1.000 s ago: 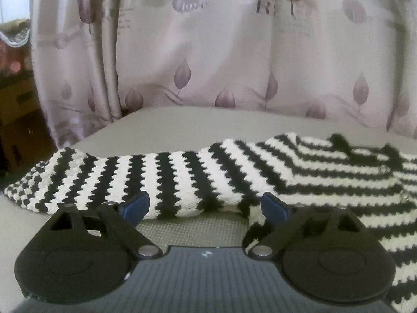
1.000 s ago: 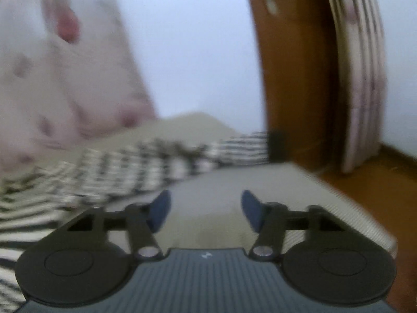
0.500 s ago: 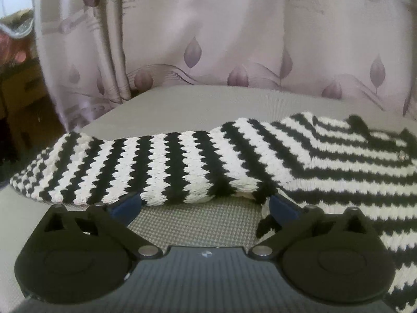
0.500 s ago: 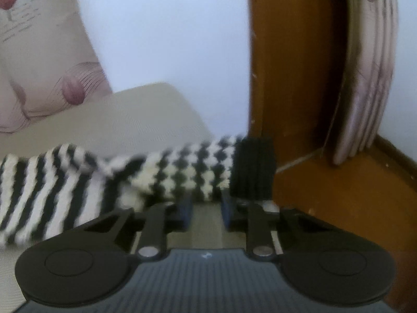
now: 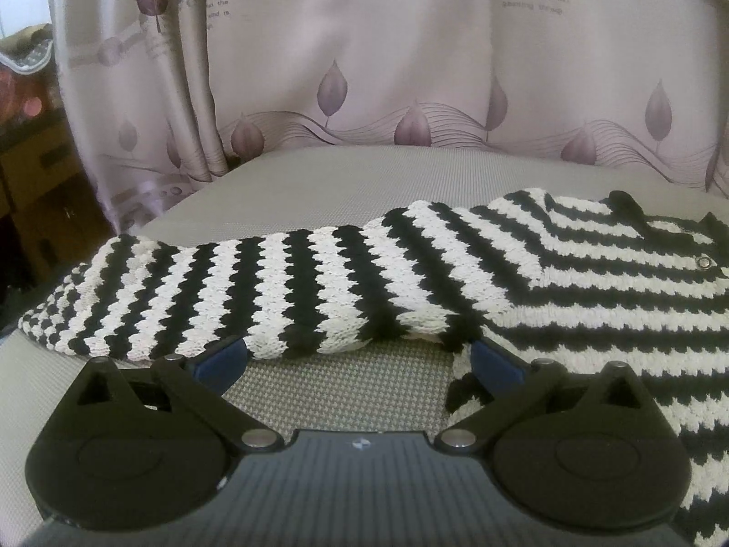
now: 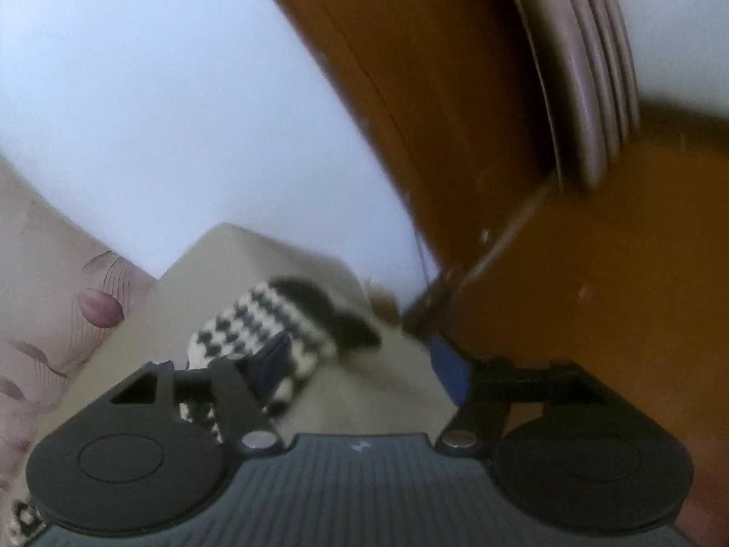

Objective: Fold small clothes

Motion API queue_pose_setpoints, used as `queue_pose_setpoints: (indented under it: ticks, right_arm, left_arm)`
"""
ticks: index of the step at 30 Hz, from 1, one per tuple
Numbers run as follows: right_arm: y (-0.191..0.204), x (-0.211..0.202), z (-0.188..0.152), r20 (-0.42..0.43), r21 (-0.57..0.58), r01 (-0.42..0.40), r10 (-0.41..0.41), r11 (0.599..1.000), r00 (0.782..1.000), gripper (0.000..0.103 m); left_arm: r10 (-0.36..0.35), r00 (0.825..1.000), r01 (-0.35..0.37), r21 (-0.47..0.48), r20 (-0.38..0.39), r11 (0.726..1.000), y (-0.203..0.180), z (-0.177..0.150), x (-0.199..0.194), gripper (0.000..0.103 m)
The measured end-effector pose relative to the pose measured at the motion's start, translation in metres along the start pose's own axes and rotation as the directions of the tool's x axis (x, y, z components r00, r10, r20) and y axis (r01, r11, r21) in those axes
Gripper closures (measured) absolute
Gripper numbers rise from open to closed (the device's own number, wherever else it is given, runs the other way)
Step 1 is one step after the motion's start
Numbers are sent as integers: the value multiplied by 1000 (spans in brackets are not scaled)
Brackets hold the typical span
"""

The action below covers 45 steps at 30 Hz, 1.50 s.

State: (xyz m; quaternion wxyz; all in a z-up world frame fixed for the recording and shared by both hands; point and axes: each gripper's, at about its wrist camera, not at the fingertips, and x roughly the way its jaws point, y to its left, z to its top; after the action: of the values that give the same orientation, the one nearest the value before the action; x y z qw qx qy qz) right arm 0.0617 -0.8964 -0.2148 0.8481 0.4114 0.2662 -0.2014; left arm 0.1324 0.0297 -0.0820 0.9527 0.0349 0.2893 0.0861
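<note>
Left gripper (image 5: 357, 358) spread wide, sweater sleeve (image 5: 255, 291) at 12 o'clock, lengthwise 9-to-3; right gripper (image 6: 364, 367) likewise apart.

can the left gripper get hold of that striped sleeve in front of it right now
Probably yes. The left gripper is open, its blue fingers spread at the near edge of the striped sleeve, which lies flat on the grey cushion with nothing between.

My left camera sat low, close to the striped sweater (image 5: 410, 282); my right one tilted, sharing it.
</note>
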Motion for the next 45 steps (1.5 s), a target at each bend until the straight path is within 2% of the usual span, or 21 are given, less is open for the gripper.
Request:
queue_pose_setpoints:
  ticks: [4,5,6,8,11,14,18,21,24,25,27,29,30,32,35,37,38,39,40,41,45]
  right_arm:
    - [11,30,-8,-41,64,-91,93,994,995,34]
    - [16,37,-5,-27,62,-83,85,995,996,39]
    - [24,40,-4,8,52,-74,74,996,997,60]
    - [30,41,-4,47,29,-33,32,999,998,88]
    - [35,33,-6,98,13,-21,20,1000,995,92]
    - [38,-3,-17,180,-6,-61,62,998,982,93]
    - [7,-57,-35,223,56,-39,25,998,974,94]
    - [-18,-82,-57,207,106,-20,-2,994,978,94]
    - [-35,-84,-67,160,132,-14,-7,991,987,95]
    - [-44,-84,-68,165,184,-55,24,981,986,95]
    - [-47,-92,-68,172,235,-69,29,969,985,86]
    - [-42,-113,-75,232,229,-85,31,970,972,85]
    - [-35,-126,-82,256,194,-104,52,975,965,85]
    - [-18,-138,-100,237,78,-129,108,989,966,85]
    - [22,-158,-138,108,-123,-267,281,956,954,85]
    - [47,-167,-170,-18,-202,-393,398,897,917,83]
    - [57,-172,-187,-66,-228,-436,433,870,899,70]
    - [65,-176,-203,-108,-244,-465,453,851,885,52]
    - [75,-179,-223,-156,-264,-490,464,831,872,42]
    - [84,-182,-239,-181,-288,-495,461,820,869,27]
    - [109,-188,-285,-236,-404,-503,444,764,864,25]
  left_arm:
    - [2,1000,-2,2,-3,1000,-1,0,1,0]
    - [2,1000,-2,2,-4,1000,-1,0,1,0]
    - [1,1000,-1,1,-4,1000,-1,0,1,0]
    - [-1,1000,1,-2,-5,1000,0,0,1,0]
    - [-2,1000,2,-9,-7,1000,0,-1,2,0]
    - [-2,1000,2,-11,-7,1000,0,-1,2,0]
    - [-1,1000,1,-12,-7,1000,0,-1,2,0]
    - [-5,1000,5,-19,-11,1000,0,0,2,0]
    - [-8,1000,8,-21,-14,1000,-1,0,2,0]
    - [-12,1000,11,-25,-15,1000,-1,1,2,0]
    - [-23,1000,22,-42,-8,999,2,1,0,0]
    - [-29,999,30,-75,18,997,7,1,-6,0]
    - [-33,999,36,-94,37,995,11,0,-11,0]
    - [-60,996,68,-120,67,990,18,-2,-24,0]
    - [-111,993,116,-91,50,989,28,-5,-44,0]
    - [-160,987,161,-61,17,985,37,-10,-58,0]
    - [-202,979,201,-47,-7,978,43,-13,-67,0]
    - [-235,972,234,-45,-23,971,49,-17,-74,0]
    - [-271,962,269,-53,-38,962,55,-24,-85,0]
    - [-305,951,302,-62,-55,951,58,-31,-92,0]
    - [-447,880,438,-91,-161,895,58,-61,-109,3]
